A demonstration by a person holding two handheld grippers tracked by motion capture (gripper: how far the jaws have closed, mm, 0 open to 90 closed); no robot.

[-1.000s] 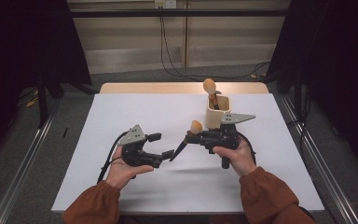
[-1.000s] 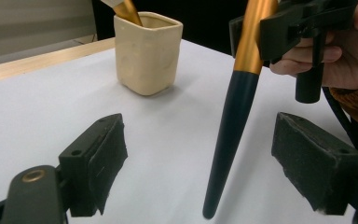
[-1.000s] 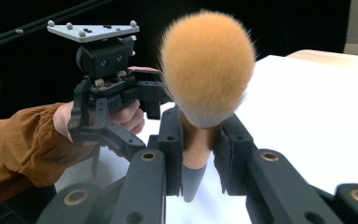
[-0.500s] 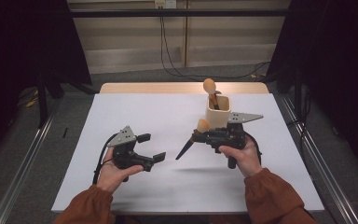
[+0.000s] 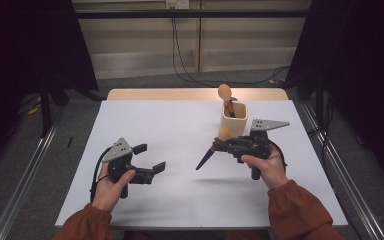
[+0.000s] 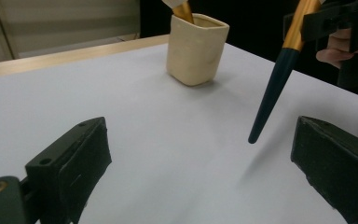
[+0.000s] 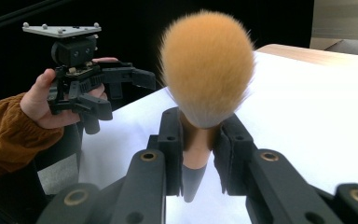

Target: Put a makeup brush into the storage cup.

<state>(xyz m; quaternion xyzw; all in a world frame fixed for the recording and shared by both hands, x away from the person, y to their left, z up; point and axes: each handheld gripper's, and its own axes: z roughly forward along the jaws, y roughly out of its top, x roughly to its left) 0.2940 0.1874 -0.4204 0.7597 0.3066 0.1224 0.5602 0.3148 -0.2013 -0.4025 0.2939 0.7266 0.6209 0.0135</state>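
Risk assessment. I hold the makeup brush (image 5: 215, 146) in the right tongs (image 7: 198, 156), clamped at the gold ferrule just below the orange bristle head. The long dark handle sticks out unsupported, sloping down toward the bench (image 5: 180, 200) without touching it. The grip sits close to one end, so I judge that the brush may pivot between the pads if the handle tip knocks the bench or the rim of the cream holder (image 5: 235, 120). A tapered ferrule can also slide out under a sideways push.

The holder already carries a second brush (image 5: 225, 93), standing upright in it. I expect a crowded entry: if the held brush goes in at a slant, it can catch that brush or tip the holder, which looks light.

Tongs state. The left tongs (image 5: 147, 157) stand wide apart and have just been opening; nothing lies between them. The right tongs are closed tight on the brush.

Position. In the left gripper view, the handle tip (image 6: 254, 137) hangs above the bench, ahead of the left tongs and apart from them. The holder stands just beyond the right tongs, toward the far edge.
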